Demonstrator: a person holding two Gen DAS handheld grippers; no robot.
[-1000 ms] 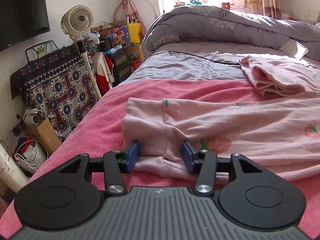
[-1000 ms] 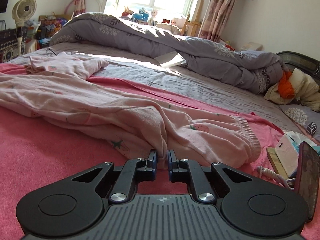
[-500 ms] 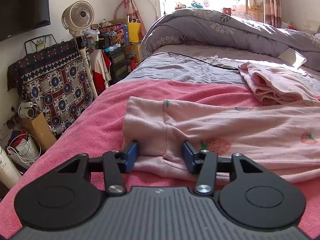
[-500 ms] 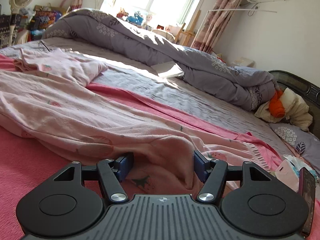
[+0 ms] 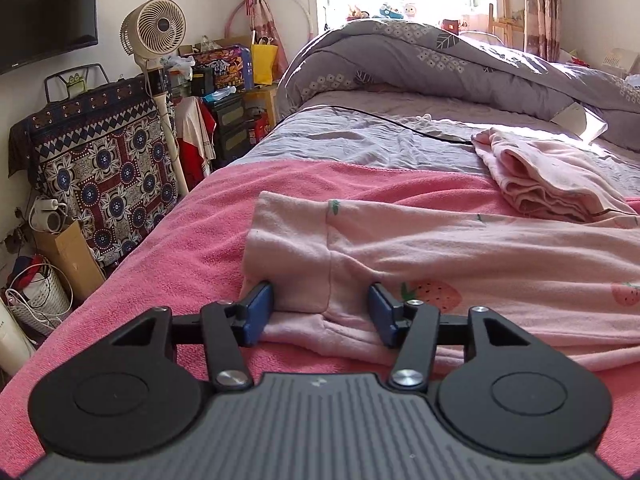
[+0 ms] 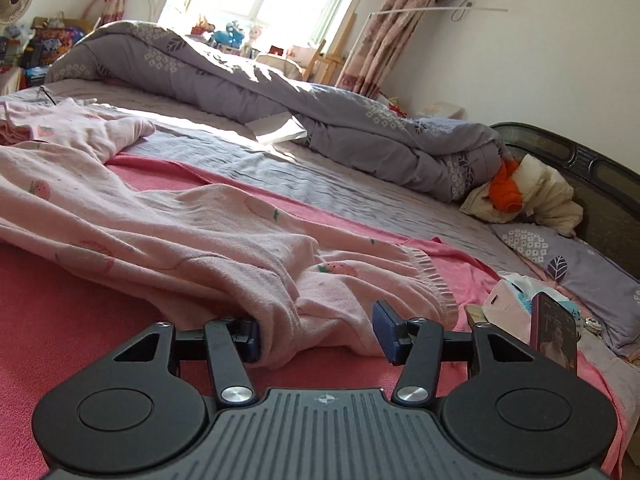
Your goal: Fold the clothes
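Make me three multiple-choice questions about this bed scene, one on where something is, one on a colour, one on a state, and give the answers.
1. Where does the smaller, bunched pink garment lie?
A. On the floor
B. On the bed, beyond the long strawberry-print garment
C. On the fan

2. What colour is the blanket under the strawberry-print garment?
A. Pink
B. Green
C. White

3. How does the left hand-held gripper stand?
A. Shut tight on nothing
B. Out of view
C. Open, with a fold of the garment between its fingers

Answers: 1 B, it sits farther up the bed, partly on the grey sheet. 2 A, pink shows all round the garment. 3 C, the blue pads stand apart either side of the cloth.
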